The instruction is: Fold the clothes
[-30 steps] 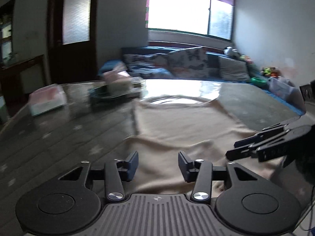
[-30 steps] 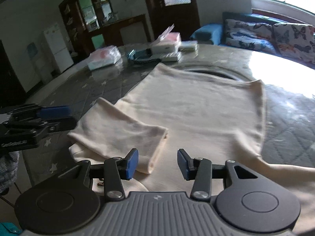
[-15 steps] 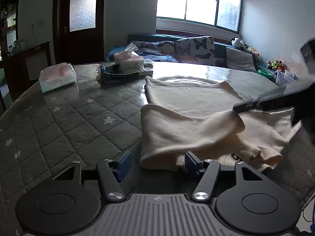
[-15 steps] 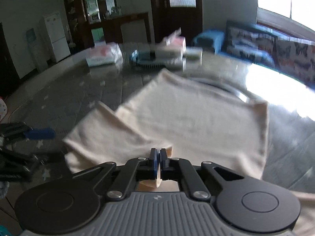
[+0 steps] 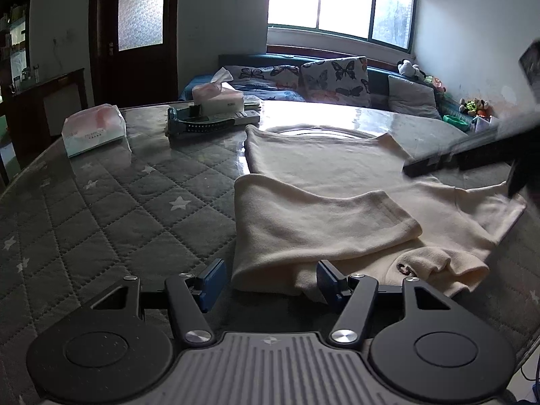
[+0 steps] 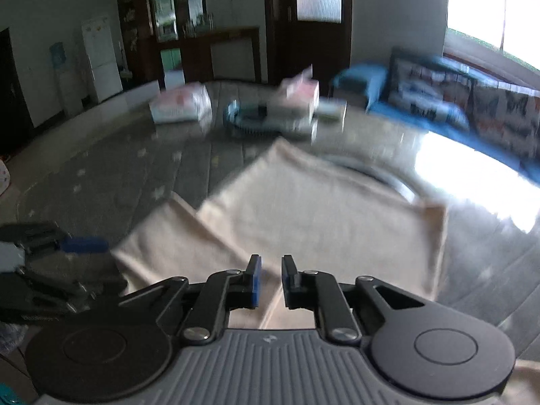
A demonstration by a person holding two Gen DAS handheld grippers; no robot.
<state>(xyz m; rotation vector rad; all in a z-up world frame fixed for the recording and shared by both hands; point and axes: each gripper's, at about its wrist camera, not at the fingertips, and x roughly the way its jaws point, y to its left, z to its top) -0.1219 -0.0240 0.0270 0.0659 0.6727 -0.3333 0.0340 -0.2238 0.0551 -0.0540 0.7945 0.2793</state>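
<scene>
left gripper (image 5: 268, 280) held wide apart, tilted downward — right gripper (image 6: 268, 280) opening, only a narrow gap.

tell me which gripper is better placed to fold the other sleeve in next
Right, probably. The unfolded sleeve lies at the shirt's right edge, just below the right gripper, whose jaws are opening with nothing pinched. The left gripper sits open at the already folded sleeve.

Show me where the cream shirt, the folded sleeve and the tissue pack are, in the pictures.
cream shirt (image 5: 324, 165): left wrist view, flat body panel.
folded sleeve (image 5: 303, 222): left wrist view, middle of the flap lying over the body.
tissue pack (image 5: 94, 130): left wrist view, front face of the wrapper.
</scene>
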